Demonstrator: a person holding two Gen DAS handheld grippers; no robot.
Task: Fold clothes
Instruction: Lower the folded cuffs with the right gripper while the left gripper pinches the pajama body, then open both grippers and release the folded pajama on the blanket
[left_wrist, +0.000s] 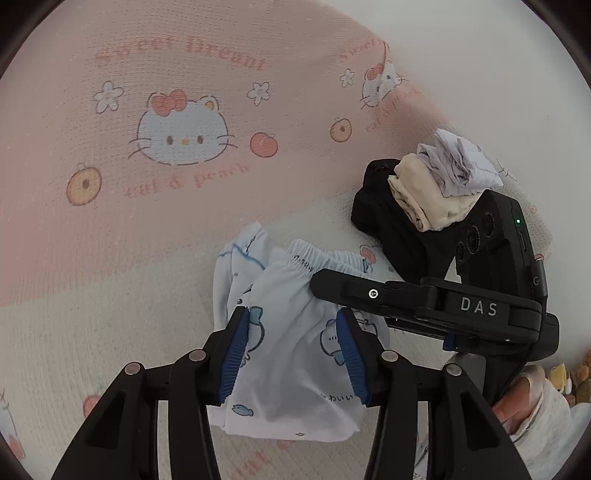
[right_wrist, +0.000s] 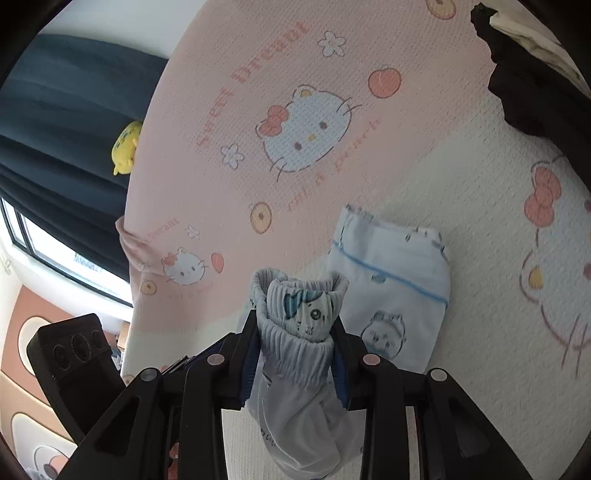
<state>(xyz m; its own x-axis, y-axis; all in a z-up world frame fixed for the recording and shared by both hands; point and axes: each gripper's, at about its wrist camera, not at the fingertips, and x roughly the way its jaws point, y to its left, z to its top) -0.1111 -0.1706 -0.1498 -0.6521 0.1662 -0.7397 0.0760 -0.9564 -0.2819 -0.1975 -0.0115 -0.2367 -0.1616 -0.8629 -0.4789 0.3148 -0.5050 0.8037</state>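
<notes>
Left gripper (left_wrist: 291, 354): the jaws are closed on the white printed shorts (left_wrist: 295, 369); both blue pads press the cloth from its two sides.
Right gripper (right_wrist: 295, 354): the jaws hold the elastic waistband of the same shorts (right_wrist: 295, 332), bunched between the pads.
Shorts: they hang between the two grippers, above the bed (left_wrist: 110, 314), over its cream part.
Folded garment (right_wrist: 391, 291): light blue, it lies flat on the cream part of the bed, just beside the held shorts.
Pile of clothes (left_wrist: 436, 192): black, beige and white pieces, near the far edge of the bed.
Bed cover: pink and cream with cat pictures.
Yellow toy (right_wrist: 125, 147): beside the pink edge of the bed, before a dark curtain (right_wrist: 66, 110).
</notes>
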